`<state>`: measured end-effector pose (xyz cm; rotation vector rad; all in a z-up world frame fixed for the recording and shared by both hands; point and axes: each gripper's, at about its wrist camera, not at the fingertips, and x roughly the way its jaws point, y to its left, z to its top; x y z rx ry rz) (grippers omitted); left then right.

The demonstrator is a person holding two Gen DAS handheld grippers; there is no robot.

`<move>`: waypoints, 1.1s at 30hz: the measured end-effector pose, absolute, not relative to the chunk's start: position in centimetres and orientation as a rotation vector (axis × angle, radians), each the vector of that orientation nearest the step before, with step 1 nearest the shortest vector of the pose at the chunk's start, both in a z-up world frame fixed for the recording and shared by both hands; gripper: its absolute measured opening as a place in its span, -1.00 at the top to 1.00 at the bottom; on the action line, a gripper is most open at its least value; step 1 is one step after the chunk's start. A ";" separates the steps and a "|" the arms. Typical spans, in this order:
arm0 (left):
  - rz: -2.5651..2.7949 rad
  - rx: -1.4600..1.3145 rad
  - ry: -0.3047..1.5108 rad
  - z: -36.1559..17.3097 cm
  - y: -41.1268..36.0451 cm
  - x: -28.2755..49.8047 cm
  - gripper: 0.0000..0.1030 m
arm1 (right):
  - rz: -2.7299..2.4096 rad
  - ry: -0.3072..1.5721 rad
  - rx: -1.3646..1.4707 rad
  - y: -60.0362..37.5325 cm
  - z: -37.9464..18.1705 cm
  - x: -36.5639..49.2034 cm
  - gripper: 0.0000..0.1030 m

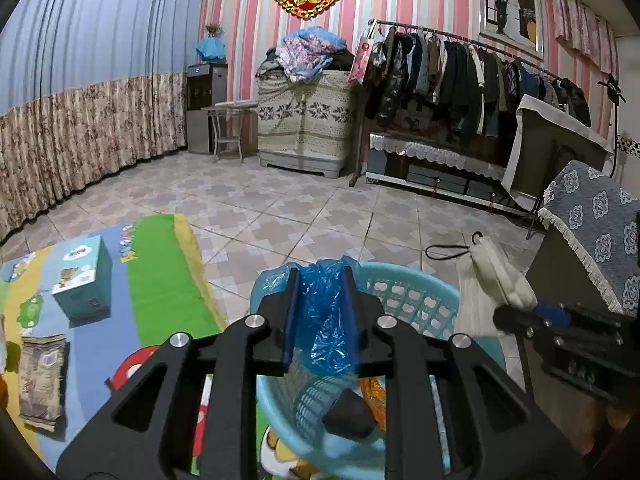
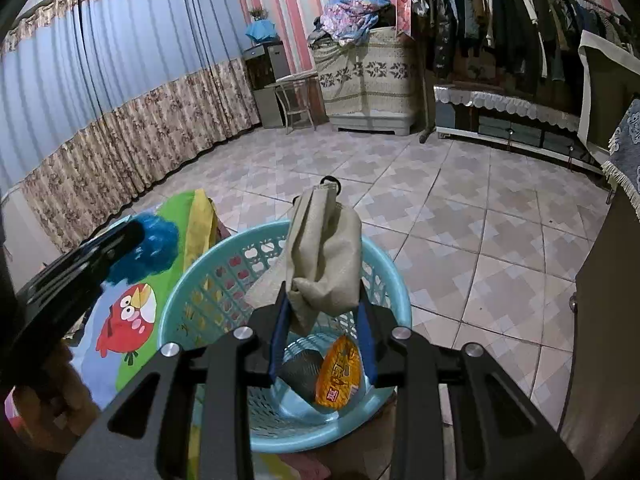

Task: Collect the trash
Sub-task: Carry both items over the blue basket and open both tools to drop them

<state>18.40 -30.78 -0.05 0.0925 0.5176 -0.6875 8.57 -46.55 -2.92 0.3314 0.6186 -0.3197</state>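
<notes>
Blue bag: a crumpled blue plastic bag [image 1: 326, 312] is squeezed between the two pads of the left claw [image 1: 319, 300]. It hangs right over the near rim of the basket.
Left claw: closed tight on the blue bag, pointing a bit down.
Beige bag: a floppy beige cloth bag [image 2: 326, 264] with a black loop on top sits between the pads of the right claw [image 2: 323, 324]. It is held up above the basket.
Right claw: closed on the beige bag, pads part way apart with the cloth filling the gap.
Basket: a light blue plastic basket [image 2: 384, 280] with holes in its wall stands on the floor, below both claws.
Inside the basket: an orange wrapper [image 2: 338, 374] and a dark lump [image 2: 302, 372] lie at the bottom, touching.
Play mat: a bright mat [image 1: 160, 280] with a red bird picture lies on the floor just left of the basket.
On the mat: a teal box [image 1: 82, 280] stands near its far edge, and a brown packet [image 1: 42, 380] lies flat nearer.
Floor: tiled [image 2: 460, 240].
</notes>
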 end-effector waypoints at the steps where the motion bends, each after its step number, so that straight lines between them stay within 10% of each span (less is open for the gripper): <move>1: -0.691 0.084 0.531 -0.2 -31.1 18.8 0.55 | -0.319 0.620 0.332 -46.6 -2.9 8.6 0.41; 13: -0.560 0.084 0.495 0.1 -29.5 21.1 -0.54 | -0.290 0.646 0.314 -45.7 -3.7 9.5 0.41; 23: -0.450 0.054 0.434 2.3 -24.4 21.0 -0.81 | -0.264 0.667 0.284 -44.0 -4.6 11.7 0.35; 33: -0.393 0.047 0.403 3.6 -20.6 19.5 -0.86 | -0.334 0.678 0.283 -44.3 -5.5 12.3 -0.69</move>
